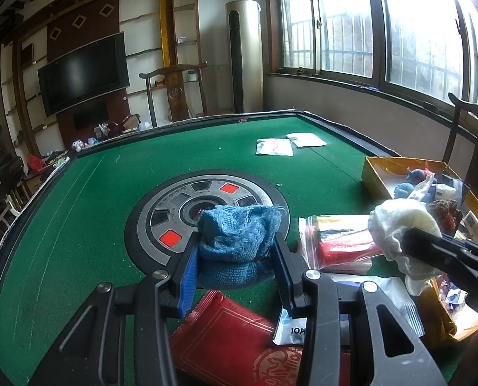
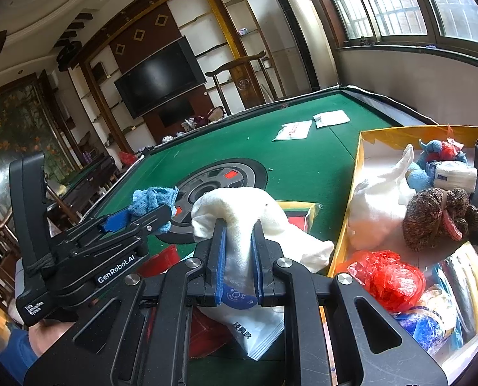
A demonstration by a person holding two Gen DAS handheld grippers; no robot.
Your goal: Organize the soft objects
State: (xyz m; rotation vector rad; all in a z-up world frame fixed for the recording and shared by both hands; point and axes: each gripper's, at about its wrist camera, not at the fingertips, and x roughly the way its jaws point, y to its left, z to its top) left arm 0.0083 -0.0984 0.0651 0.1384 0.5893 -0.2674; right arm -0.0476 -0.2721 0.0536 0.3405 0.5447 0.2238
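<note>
A blue knitted cloth (image 1: 239, 222) is bunched between the pads of my left gripper (image 1: 235, 237), which is shut on it just above the green table (image 1: 78, 225). My right gripper (image 2: 239, 223) is shut on a white soft cloth (image 2: 235, 202) that drapes over its fingers, held left of the yellow box (image 2: 359, 173). From the right wrist view, the left gripper (image 2: 163, 214) shows at the left with the blue cloth (image 2: 152, 197). In the left wrist view the white cloth (image 1: 399, 222) hangs at the right. The box holds another white cloth (image 2: 377, 199), a brown knitted toy (image 2: 432, 215) and a blue plush (image 2: 432, 151).
A red packet (image 1: 232, 337), a zip bag with red contents (image 1: 335, 244) and white sachets (image 2: 255, 325) lie under the grippers. Two white packets (image 1: 274, 146) rest far out on the table. A round grey disc (image 1: 161, 215) marks the table's centre. A red plastic bag (image 2: 387, 276) is in the box.
</note>
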